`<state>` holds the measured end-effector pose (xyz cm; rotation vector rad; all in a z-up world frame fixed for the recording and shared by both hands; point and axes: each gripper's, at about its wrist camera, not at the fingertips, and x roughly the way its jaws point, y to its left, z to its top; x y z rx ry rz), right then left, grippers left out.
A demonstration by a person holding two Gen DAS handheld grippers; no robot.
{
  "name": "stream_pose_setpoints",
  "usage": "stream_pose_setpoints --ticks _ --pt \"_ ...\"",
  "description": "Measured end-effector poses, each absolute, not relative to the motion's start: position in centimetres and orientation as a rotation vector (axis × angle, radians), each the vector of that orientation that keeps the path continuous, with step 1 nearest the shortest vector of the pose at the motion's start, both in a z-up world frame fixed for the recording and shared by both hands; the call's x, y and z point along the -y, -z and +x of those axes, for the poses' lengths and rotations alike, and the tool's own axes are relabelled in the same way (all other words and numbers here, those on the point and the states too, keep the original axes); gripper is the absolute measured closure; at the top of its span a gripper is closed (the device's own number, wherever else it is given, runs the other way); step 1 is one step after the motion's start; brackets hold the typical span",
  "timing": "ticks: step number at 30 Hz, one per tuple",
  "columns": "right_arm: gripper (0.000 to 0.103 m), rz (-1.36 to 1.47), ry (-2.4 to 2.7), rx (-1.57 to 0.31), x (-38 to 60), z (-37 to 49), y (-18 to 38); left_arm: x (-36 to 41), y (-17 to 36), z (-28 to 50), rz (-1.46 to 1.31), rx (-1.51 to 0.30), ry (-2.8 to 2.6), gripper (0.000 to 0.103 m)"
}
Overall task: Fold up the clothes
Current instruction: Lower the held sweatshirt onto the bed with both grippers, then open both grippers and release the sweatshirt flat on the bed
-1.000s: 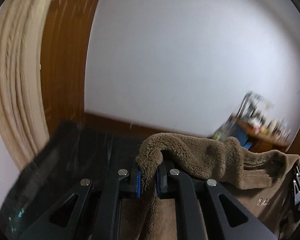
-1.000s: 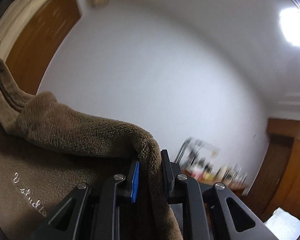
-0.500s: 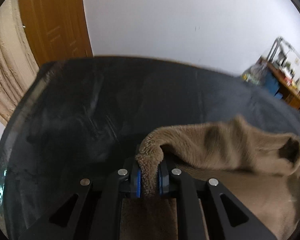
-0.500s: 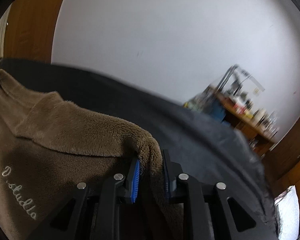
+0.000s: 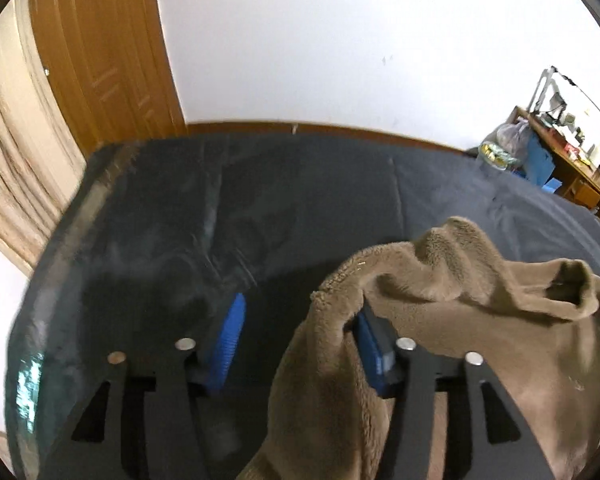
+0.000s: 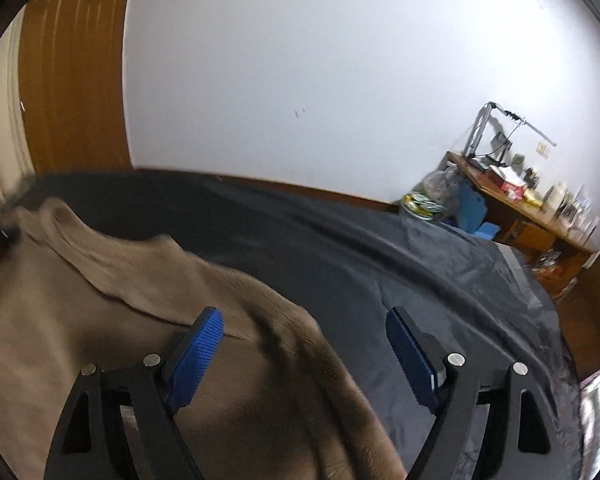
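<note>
- My left tongs (image 5: 300, 344) are opening; the jaws stand apart, and a fold of the brown fleece garment (image 5: 480, 340) lies between them, draped against the right-hand blue pad (image 5: 370, 344) and clear of the left-hand one.
- My right tongs (image 6: 304, 356) are opening too, jaws wide apart. The garment's edge passes between them, close to the left pad (image 6: 196, 360), with neither pad pressing on it.
- The garment lies on the bed (image 5: 260, 216), which is covered in a dark sheet. In the left view it is bunched into soft ridges at the near right part of the bed, with a tube-like opening (image 5: 572, 292) standing up toward its right side.
- In the right view the same garment (image 6: 100, 320) spreads over the near left part of the bed (image 6: 380, 264), flatter, with a seam line running across it.
- Beyond the far edge of the bed runs a wooden skirting and a white wall (image 5: 340, 40); at the bed's far left stands a brown wooden door (image 5: 108, 60).
- Past the bed's far right corner there is a cluttered wooden bench (image 6: 520, 200) with bottles, a lamp frame, and a plastic bag (image 6: 440, 188) hanging beside it.
- Both views are slightly blurred.
</note>
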<state>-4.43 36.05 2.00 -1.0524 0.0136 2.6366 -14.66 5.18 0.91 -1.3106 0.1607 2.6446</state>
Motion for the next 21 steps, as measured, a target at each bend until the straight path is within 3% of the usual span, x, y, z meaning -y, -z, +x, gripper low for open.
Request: stream_pose_setpoints --ticks 4,12,18,21 --pt "0.017 -1.206 -2.756 -0.103 -34.0 -5.8 -2.1 -7.2 -2.0 -12.4 -1.234 -0.283 -2.606 0.036" --pt "0.017 -1.476 -2.677 -0.056 -31.4 -11.6 3.5 -11.5 3.4 -15.1 -1.321 -0.408 -2.492 0.035" --pt "0.017 -1.418 -2.627 -0.135 -33.6 -15.0 4.9 -12.5 5.0 -19.1 -1.397 -0.362 -2.538 0.034" --pt "0.016 -1.373 -2.617 -0.117 -33.6 -15.7 5.0 -11.9 5.8 -20.5 -1.405 -0.301 -2.548 0.025"
